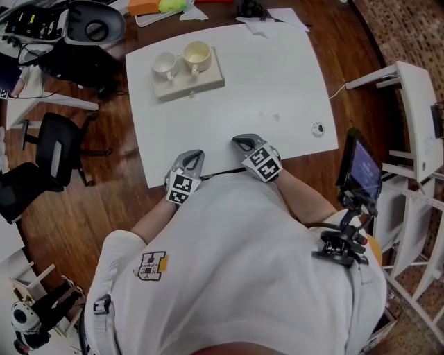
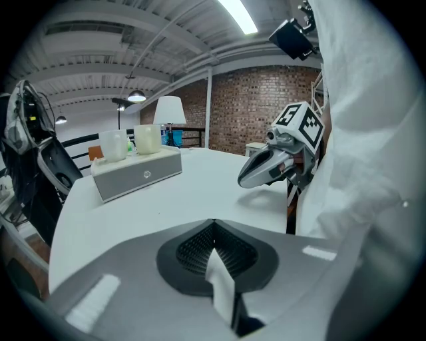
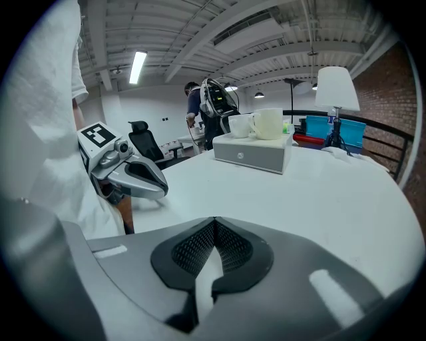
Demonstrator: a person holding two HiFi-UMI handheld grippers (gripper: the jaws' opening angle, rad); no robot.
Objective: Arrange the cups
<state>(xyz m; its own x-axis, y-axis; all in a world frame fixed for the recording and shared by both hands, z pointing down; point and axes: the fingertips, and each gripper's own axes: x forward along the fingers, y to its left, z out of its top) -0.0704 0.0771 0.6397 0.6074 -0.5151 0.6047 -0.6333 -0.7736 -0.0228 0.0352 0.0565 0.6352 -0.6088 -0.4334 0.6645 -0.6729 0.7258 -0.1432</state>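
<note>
Cream, likely ceramic: two cups (image 1: 196, 53) on box (image 1: 205, 82); stiff, fragile, slick; I'd pinch a rim. Left gripper (image 1: 193, 157), right gripper (image 1: 241, 143): pressed together, empty.

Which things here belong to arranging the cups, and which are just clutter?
Job: left cup and right cup (as the head view shows them), box under them, table, left gripper, right gripper (both shut, empty).
Clutter: small round thing, papers, chair, screen.
</note>
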